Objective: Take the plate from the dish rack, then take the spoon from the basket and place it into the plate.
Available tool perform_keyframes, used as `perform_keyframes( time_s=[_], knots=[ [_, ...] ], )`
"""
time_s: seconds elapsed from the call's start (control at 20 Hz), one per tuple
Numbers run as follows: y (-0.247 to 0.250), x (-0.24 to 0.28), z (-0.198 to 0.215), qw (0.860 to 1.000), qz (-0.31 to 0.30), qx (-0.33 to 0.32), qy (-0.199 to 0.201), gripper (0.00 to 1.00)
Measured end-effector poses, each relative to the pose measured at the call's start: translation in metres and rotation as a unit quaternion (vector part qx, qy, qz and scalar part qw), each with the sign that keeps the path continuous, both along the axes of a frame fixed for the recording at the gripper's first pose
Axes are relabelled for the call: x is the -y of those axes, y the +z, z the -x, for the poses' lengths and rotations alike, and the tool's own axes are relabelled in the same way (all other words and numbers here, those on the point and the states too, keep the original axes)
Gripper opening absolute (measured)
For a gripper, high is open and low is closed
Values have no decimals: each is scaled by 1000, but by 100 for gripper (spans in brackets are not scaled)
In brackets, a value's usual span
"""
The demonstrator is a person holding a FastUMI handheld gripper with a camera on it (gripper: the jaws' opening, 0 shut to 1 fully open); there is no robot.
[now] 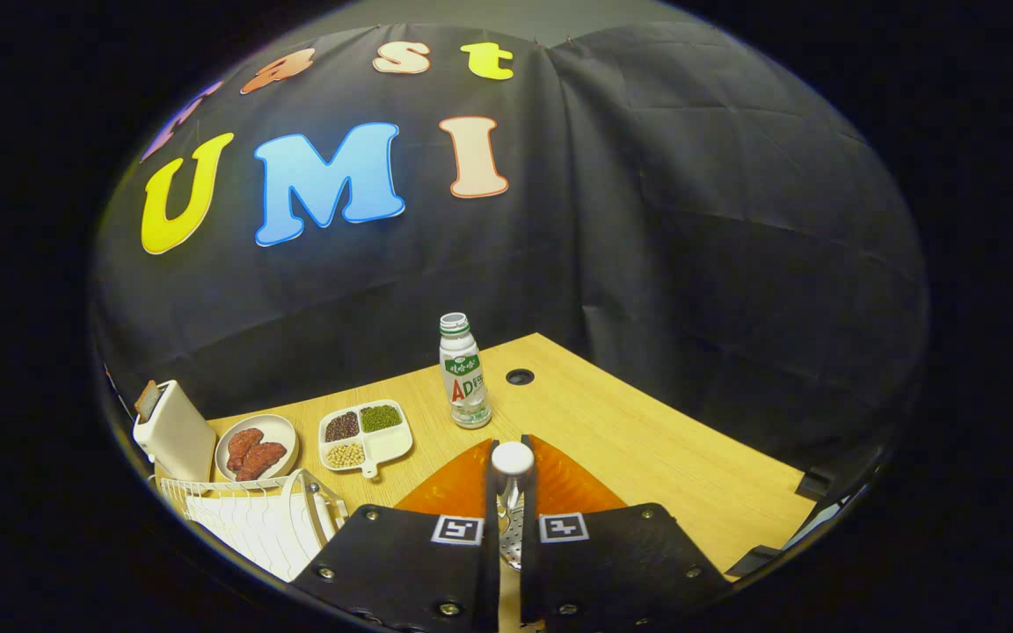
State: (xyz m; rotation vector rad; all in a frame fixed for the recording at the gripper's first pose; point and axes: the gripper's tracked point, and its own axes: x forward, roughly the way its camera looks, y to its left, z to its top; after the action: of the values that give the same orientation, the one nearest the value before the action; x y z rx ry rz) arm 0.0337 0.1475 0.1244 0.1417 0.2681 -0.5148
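Materials and finishes on the worktop (647, 440)

Worktop: matt pale wood grain. Spoon (511, 501): shiny perforated metal, smooth white handle end. Plate (577, 488): glossy orange. Dish rack (251, 519): white coated wire. Bottle (463, 374): glossy plastic.

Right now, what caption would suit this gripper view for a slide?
Gripper shut on a spoon above an orange plate, dish rack alongside, bottle beyond.
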Motion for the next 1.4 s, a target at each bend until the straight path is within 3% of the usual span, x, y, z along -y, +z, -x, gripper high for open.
perform_keyframes(
  time_s=[0.25, 0.45, 0.75, 1.1, 1.4],
  knots=[
    [41, -18, 24, 999, 37, 21, 9, 9],
    [56, -55, 51, 997, 55, 26, 40, 9],
    [53, -139, 88, 986, 107, 7, 129, 9],
    [22, -253, 129, 961, 100, -8, 257, 9],
    [-33, -308, 152, 943, 89, -47, 317, 9]
  ],
)
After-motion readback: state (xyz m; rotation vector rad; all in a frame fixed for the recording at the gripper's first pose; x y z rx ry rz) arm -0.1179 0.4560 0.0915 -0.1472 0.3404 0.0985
